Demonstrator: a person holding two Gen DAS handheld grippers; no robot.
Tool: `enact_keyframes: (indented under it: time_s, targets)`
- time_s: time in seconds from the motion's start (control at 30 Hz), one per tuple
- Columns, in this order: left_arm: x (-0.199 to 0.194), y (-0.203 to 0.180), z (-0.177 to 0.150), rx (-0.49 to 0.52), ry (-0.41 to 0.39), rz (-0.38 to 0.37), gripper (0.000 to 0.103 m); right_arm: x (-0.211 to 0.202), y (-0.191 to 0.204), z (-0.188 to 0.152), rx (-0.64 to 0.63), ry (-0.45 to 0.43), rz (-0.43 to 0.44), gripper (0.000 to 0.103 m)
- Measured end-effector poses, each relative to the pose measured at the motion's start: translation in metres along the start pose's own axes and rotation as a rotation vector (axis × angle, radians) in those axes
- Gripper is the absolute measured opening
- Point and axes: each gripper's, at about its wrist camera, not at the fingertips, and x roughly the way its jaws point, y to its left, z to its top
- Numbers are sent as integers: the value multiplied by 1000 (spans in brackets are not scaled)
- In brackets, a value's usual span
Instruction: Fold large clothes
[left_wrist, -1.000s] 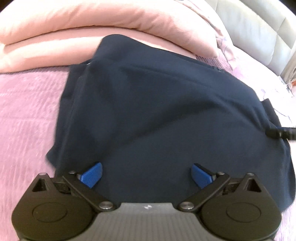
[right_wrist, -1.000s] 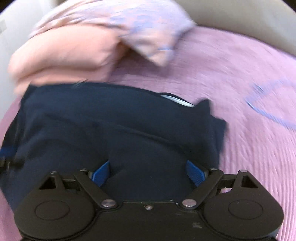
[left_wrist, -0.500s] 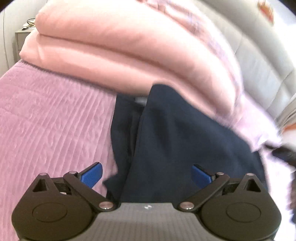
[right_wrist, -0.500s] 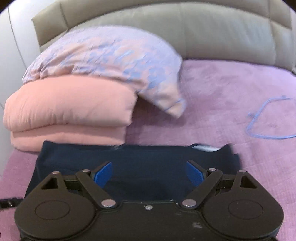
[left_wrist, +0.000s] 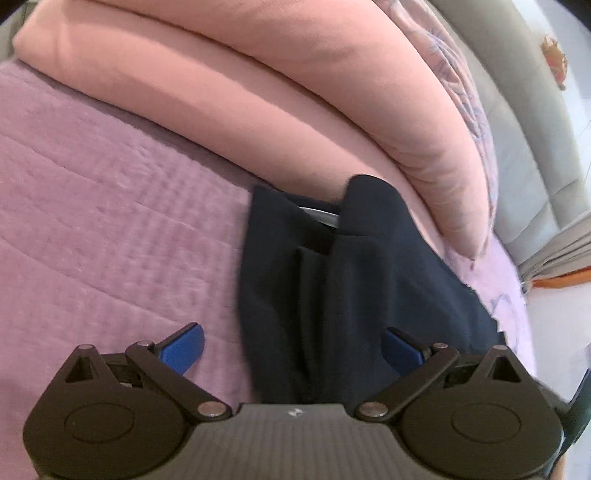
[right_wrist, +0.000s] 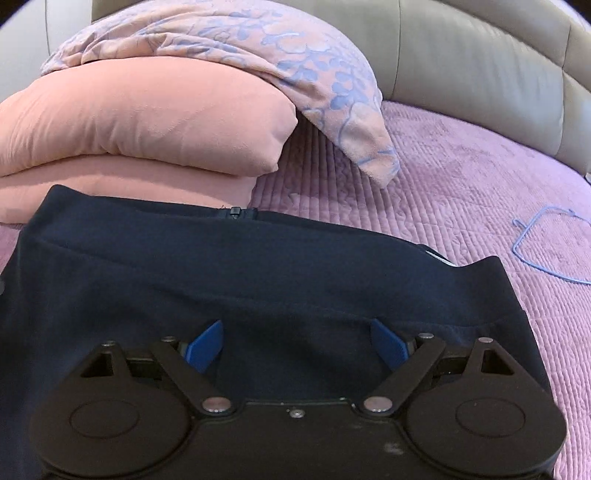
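Purple bedspread (left_wrist: 110, 221) wider now; navy garment (right_wrist: 258, 280) shifted right; both grippers' fingers (left_wrist: 184, 345) spread, empty.

No text, label or number can be read anywhere.

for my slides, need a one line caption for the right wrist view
Open right gripper over a folded navy garment on a purple bedspread, pink duvet and blue hanger beyond.

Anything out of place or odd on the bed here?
A thin blue wire hanger lies loose on the purple quilted bedspread, right of the dark navy garment. The garment's far edge presses against the folded pink duvet.
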Motion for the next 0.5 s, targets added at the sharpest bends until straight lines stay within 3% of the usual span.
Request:
enact_keyframes:
  time_s: [0.07, 0.2, 0.27, 0.33, 0.4, 0.47, 0.5]
  targets:
    - [4, -6, -12, 11, -10, -28, 103, -5, -1, -5, -8, -25, 2, 103]
    - [4, -9, -46, 14, 54, -184, 103, -15, -3, -20, 30, -46, -11, 103]
    - [2, -11, -60, 30, 56, -179, 102, -20, 3, -31, 1, -45, -35, 103]
    - [-2, -17, -70, 48, 36, -108, 88, -27, 7, -39, -22, -54, -61, 103]
    - [-7, -28, -74, 73, 13, 40, 41, -39, 9, -50, 2, -48, -58, 103]
    - [-15, -42, -75, 115, -8, 70, 27, -48, 3, -63, 79, -31, 26, 103]
    - [-21, -51, -75, 138, -21, 77, 26, -54, 5, -73, 72, -39, 29, 103]
